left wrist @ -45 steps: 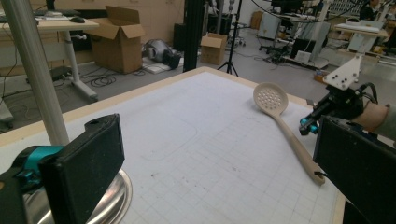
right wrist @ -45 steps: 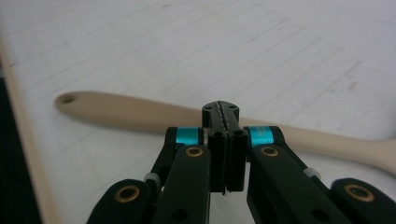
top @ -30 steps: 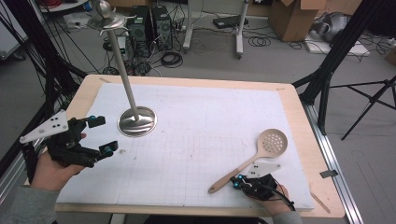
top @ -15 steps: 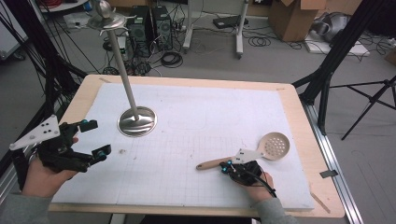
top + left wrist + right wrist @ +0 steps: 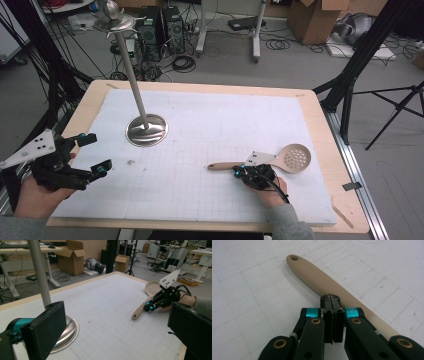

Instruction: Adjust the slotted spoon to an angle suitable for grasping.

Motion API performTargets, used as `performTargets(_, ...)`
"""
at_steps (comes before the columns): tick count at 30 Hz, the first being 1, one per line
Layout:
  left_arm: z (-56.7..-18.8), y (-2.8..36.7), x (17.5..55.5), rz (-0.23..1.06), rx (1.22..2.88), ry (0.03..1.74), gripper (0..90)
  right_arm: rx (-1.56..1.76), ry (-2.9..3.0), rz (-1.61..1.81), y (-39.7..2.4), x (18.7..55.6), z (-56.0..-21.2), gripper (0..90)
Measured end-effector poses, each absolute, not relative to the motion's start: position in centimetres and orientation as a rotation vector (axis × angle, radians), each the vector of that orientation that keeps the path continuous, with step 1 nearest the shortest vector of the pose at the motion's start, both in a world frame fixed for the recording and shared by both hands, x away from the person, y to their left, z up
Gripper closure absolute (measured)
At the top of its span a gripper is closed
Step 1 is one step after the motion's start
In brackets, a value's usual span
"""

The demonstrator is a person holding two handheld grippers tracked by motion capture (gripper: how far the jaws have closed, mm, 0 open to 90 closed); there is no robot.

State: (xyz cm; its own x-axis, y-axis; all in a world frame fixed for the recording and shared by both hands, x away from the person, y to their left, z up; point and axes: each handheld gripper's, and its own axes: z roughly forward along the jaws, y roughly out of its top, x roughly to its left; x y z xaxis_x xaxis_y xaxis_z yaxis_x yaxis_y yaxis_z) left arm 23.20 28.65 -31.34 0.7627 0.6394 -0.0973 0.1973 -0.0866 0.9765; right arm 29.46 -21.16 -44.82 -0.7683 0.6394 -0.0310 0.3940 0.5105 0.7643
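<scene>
While the right gripper (image 5: 332, 305) rests with jaws pressed together, empty, against the spoon (image 5: 280, 160) handle near the table's (image 5: 320, 125) right side, the left gripper (image 5: 90, 155) waits wide open. To nudge well, keep the closed tips low on the handle's side. The stand (image 5: 146, 129) lies well apart, leaving the mat (image 5: 210, 115) unobstructed.

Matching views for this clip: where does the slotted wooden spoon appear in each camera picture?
High view: the slotted wooden spoon lies right of centre on the white mat, bowl to the right, by the right gripper.
Left gripper view: upper right, its handle runs down-left.
Right gripper view: its handle crosses from upper left to lower right, behind the shut jaws.
Shared landmark: the handle's hole end.
</scene>
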Motion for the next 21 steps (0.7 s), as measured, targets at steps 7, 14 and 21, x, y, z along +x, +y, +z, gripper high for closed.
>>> performTargets(7,-31.6,28.4,23.6,0.406,1.662,0.675,2.4,1.058,2.205,1.174,-25.5,29.6,-42.3,89.7)
performTargets(14,-31.7,28.1,23.6,0.399,1.668,0.674,2.4,1.253,2.127,1.142,-29.7,31.0,-42.7,89.6)
performTargets(21,-31.9,28.1,23.7,0.396,1.671,0.675,2.4,1.281,2.138,1.044,-29.7,31.9,-43.4,90.0)
